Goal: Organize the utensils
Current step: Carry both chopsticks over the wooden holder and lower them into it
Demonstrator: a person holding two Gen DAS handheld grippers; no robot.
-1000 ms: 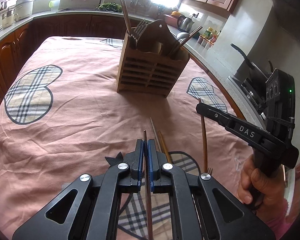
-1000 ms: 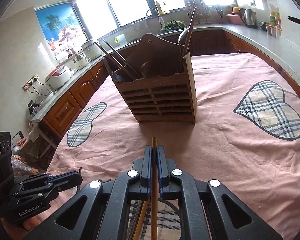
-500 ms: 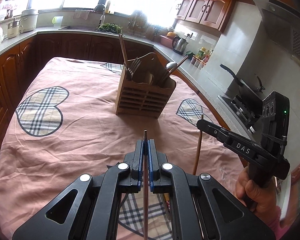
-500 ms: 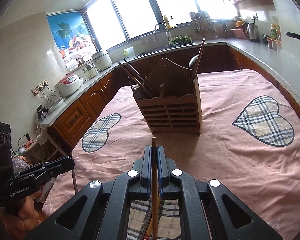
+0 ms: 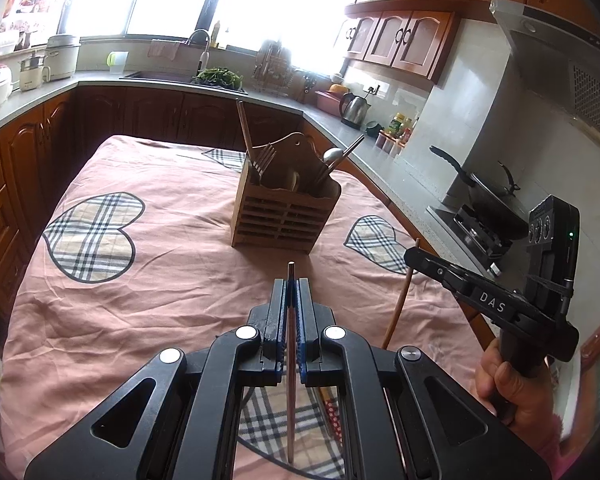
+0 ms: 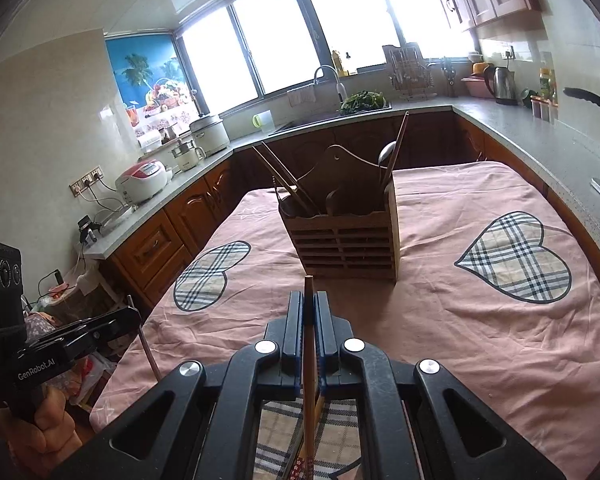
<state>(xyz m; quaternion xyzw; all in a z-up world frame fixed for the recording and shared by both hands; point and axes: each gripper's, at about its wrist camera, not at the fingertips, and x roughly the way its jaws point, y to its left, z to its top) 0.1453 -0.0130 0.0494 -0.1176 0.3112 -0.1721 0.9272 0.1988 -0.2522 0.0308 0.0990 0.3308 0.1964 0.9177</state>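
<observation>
Left wrist view: chopstick (image 5: 290, 344) pinched between left gripper (image 5: 291, 284) jaws, mid-frame.
Right wrist view: wooden chopstick (image 6: 309, 344) clamped likewise in right gripper (image 6: 309, 298).

Daylight pours in through the windows (image 6: 284, 52) at the back, which are blown out to plain white in both views. The wall cupboards (image 5: 404, 40) beside them wash out in the glare. The pink cloth (image 5: 160, 280) is evenly lit, and the utensil holder (image 6: 342, 240) casts a soft shadow toward the camera. Fisheye bending curves the kitchen lines, and the corners fall dark. Focus is sharp throughout.
</observation>
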